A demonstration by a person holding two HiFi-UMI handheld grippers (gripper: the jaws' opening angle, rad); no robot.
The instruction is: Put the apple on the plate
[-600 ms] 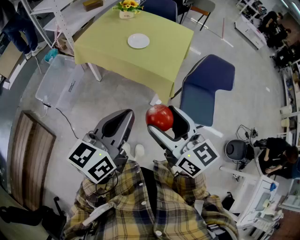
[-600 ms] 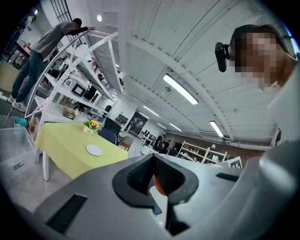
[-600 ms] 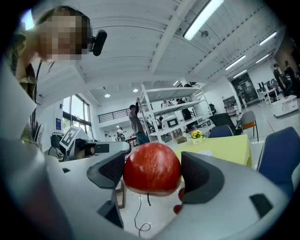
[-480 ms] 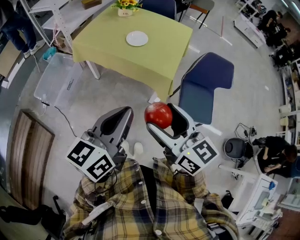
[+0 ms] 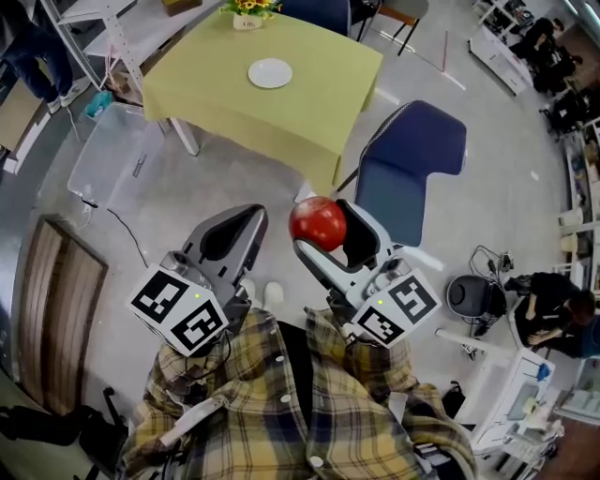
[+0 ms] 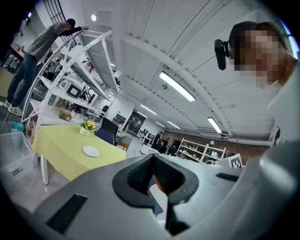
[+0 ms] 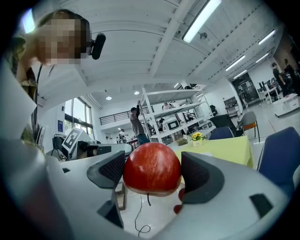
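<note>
A red apple [image 5: 317, 222] sits between the jaws of my right gripper [image 5: 325, 231], held level in the air in front of the person's chest. The right gripper view shows the apple [image 7: 151, 168] pressed by the dark pads [image 7: 114, 169] on both sides. My left gripper [image 5: 247, 221] hangs beside it on the left, shut and empty; its pads [image 6: 140, 174] meet in the left gripper view. The white plate [image 5: 270, 72] lies empty on the yellow-green table [image 5: 319, 112] far ahead, and the plate [image 6: 91, 151] is also visible in the left gripper view.
A blue chair [image 5: 408, 169] stands between me and the table's right corner. A vase of yellow flowers [image 5: 248, 13] is at the table's far edge. A clear plastic box [image 5: 112, 164] lies on the floor at the left, white shelving [image 6: 79, 61] behind it.
The table and plate sit slightly higher in the head view, and both grippers have edged a little upward. The right gripper keeps its hold on the apple.
</note>
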